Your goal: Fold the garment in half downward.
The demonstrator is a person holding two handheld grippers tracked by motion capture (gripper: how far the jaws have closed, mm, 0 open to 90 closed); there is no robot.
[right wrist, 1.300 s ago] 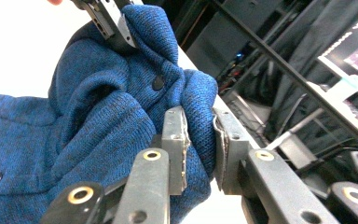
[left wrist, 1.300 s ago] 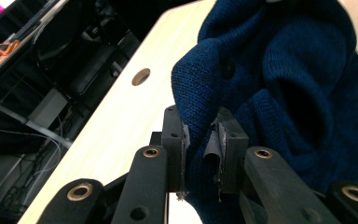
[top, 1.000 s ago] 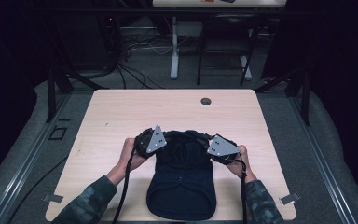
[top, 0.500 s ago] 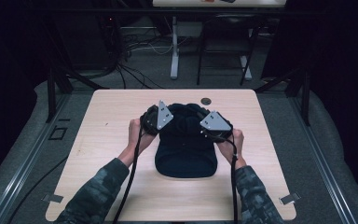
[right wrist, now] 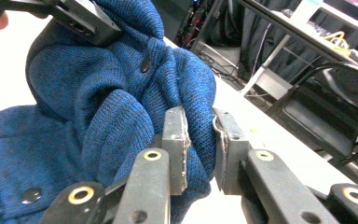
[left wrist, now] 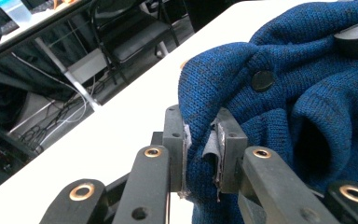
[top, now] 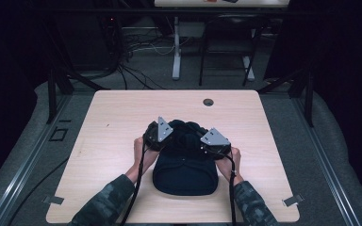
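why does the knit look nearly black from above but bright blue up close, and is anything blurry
High view: dim room, dark surroundings, so the blue knitted buttoned garment reads almost black on the pale wooden table. Left gripper view: knit texture sharp, table blown out white, background chair soft. Right gripper view: brighter still, nearest black jaws slightly soft, background blurred.

In the high view the jaws of the left tool and right tool are hidden under 2 grey plates and folds of the blue knit garment. The person's forearms are cut off at the near edge.
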